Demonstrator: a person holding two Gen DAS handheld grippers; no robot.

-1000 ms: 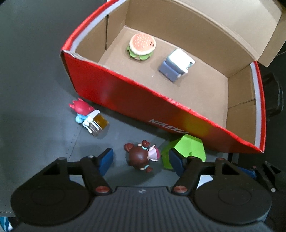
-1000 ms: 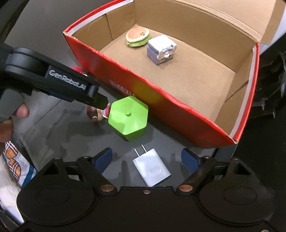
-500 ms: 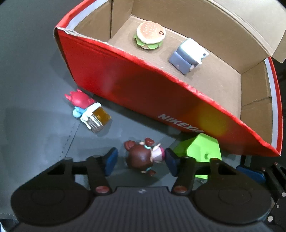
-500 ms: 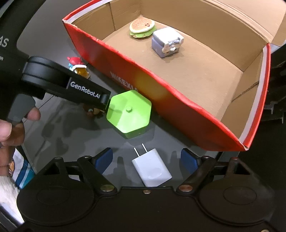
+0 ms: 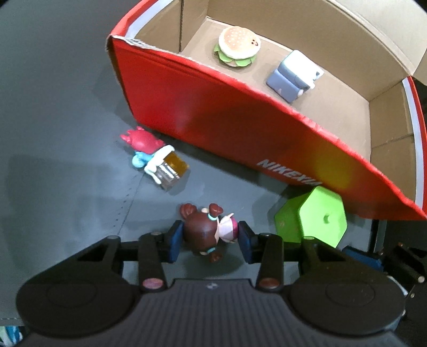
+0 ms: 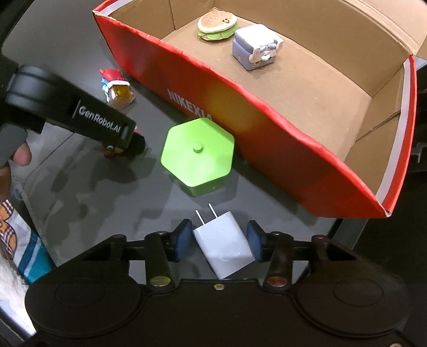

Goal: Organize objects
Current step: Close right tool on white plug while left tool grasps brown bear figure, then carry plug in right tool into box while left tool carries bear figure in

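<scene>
Left gripper (image 5: pixel 210 237): jaws have just been closing; blue pads now flank and touch the glossy brown-haired doll figure (image 5: pixel 206 232) lying on the dark matte table (image 5: pixel 58 112). Right gripper (image 6: pixel 219 239): jaws have just been closing, narrow around the smooth white charger block (image 6: pixel 222 251), prongs pointing forward; contact uncertain. Beyond: green hexagonal lid (image 6: pixel 197 156), then the red cardboard box (image 6: pixel 267 133) holding a burger toy (image 6: pixel 216 25).

Each gripper has a black plastic body with two round housings, black linkage arms with coppery screws, and blue pads (image 5: pixel 174 237) on its fingers. The left gripper (image 6: pixel 125 136) carries white "GenRobot.AI" lettering; its handle looks grey, though partly cropped.
</scene>
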